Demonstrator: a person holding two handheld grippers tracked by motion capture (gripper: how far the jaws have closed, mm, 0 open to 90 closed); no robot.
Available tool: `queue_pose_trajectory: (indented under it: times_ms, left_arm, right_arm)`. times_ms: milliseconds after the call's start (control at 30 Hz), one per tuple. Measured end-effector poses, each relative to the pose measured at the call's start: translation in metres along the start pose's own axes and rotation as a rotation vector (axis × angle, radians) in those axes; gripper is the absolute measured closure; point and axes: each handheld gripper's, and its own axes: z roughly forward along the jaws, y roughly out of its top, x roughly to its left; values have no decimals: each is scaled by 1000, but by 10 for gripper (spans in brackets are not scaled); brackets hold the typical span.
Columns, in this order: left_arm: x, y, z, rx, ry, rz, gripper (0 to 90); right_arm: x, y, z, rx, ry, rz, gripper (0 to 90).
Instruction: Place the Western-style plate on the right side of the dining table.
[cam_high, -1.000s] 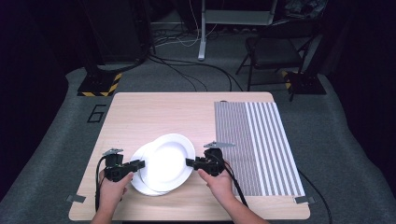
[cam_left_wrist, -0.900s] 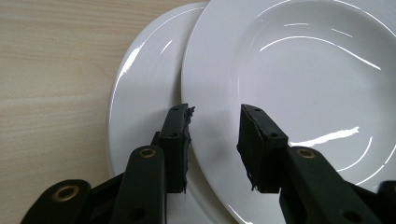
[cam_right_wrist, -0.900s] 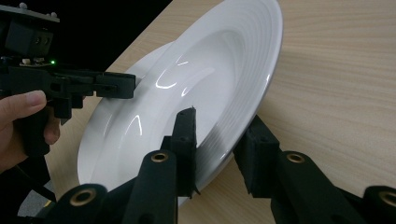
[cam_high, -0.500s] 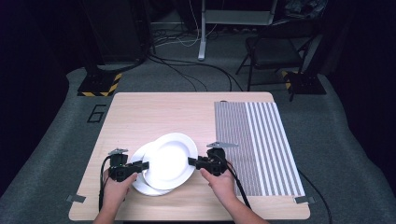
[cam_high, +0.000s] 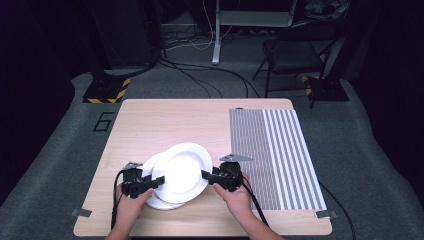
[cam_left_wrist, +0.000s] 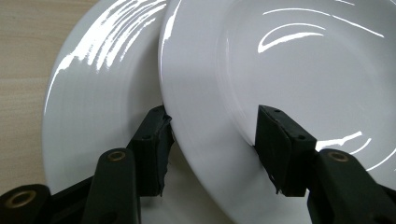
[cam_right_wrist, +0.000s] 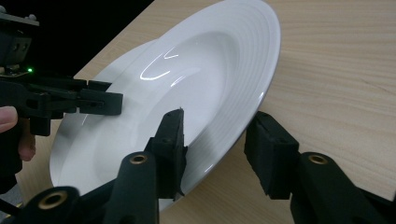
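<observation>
A large dark "6" (cam_high: 104, 121) is marked on the grey carpet floor (cam_high: 60, 165), just beside the worktop's (cam_high: 165, 120) far-left corner.

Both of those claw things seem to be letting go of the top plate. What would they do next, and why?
Probably draw both grippers back off the rim. The upper plate lies overlapped on the lower plate. The left gripper and right gripper straddle its rim, and their jaws have just been opening, with a gap showing at the right one's outer jaw. Pulling away sideways should leave the stack undisturbed.
</observation>
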Motion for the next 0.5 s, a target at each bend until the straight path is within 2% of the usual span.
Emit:
queue_pose_trajectory:
  times_ms: [100,167,200,433,467,500]
  left_arm:
    - [0,-4,-2,-7,-24,-46,466]
    - [0,-5,-3,-13,-29,-57,471]
    - [2,-8,-6,-31,-39,-81,475]
    - [5,-14,-10,-83,-63,-92,513]
    - [5,-14,-11,-94,-71,-84,515]
    - [4,-14,-12,-94,-68,-86,515]
  right_arm:
    - [2,-1,1,16,-1,-7,514]
    - [2,-1,1,21,-2,-14,509]
    - [4,-2,0,28,-10,-12,500]
    - [12,0,0,44,-41,-39,464]
    - [16,0,0,55,-75,-77,431]
    - [18,0,1,62,-86,-87,418]
